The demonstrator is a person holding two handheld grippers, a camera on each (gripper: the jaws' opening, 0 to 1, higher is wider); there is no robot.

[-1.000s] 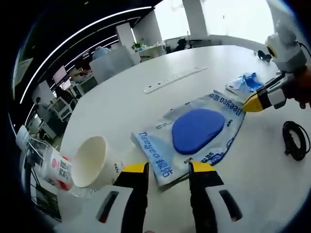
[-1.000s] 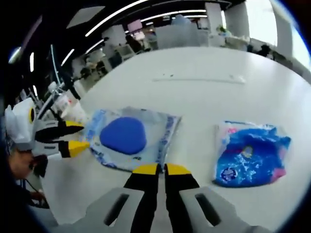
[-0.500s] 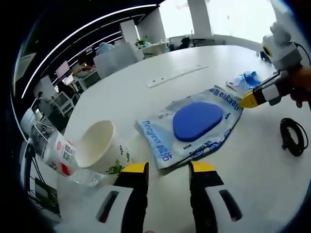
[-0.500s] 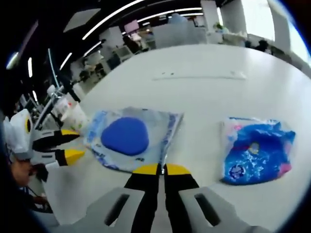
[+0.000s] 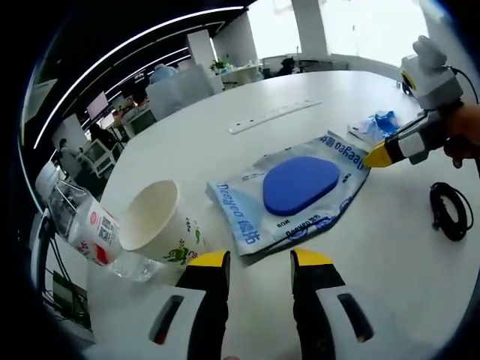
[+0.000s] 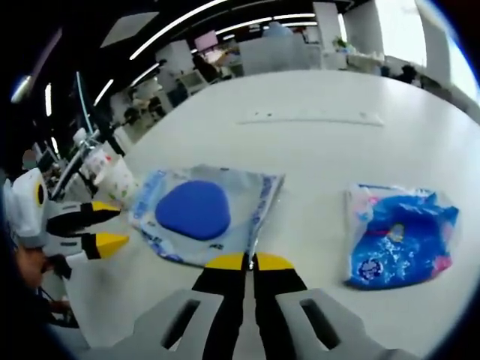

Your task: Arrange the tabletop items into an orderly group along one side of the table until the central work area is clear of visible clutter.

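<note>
A clear Deeyeo packet [image 5: 300, 191] with a round blue pad inside lies flat on the white table [image 5: 187, 150]. My left gripper [image 5: 260, 259] is open, its yellow tips just short of the packet's near edge. My right gripper [image 5: 379, 157] comes in from the right, shut, with its tip at the packet's far corner. In the right gripper view the shut right gripper [image 6: 250, 261] meets the packet [image 6: 195, 210] at its edge; whether film is pinched is not clear. The left gripper [image 6: 105, 225] stands open beside it. A crumpled blue packet [image 6: 397, 236] lies to the right.
A paper cup [image 5: 154, 225] lies on its side left of the packet, against a toppled plastic bottle [image 5: 82, 229] near the table edge. A black coiled cable [image 5: 448, 214] lies at the right. A long white strip [image 5: 274, 116] sits farther back. Office desks stand beyond.
The left gripper has drawn back a little from the Deeyeo packet, so the cup and bottle show more fully. The right gripper stays shut at the packet's corner.
</note>
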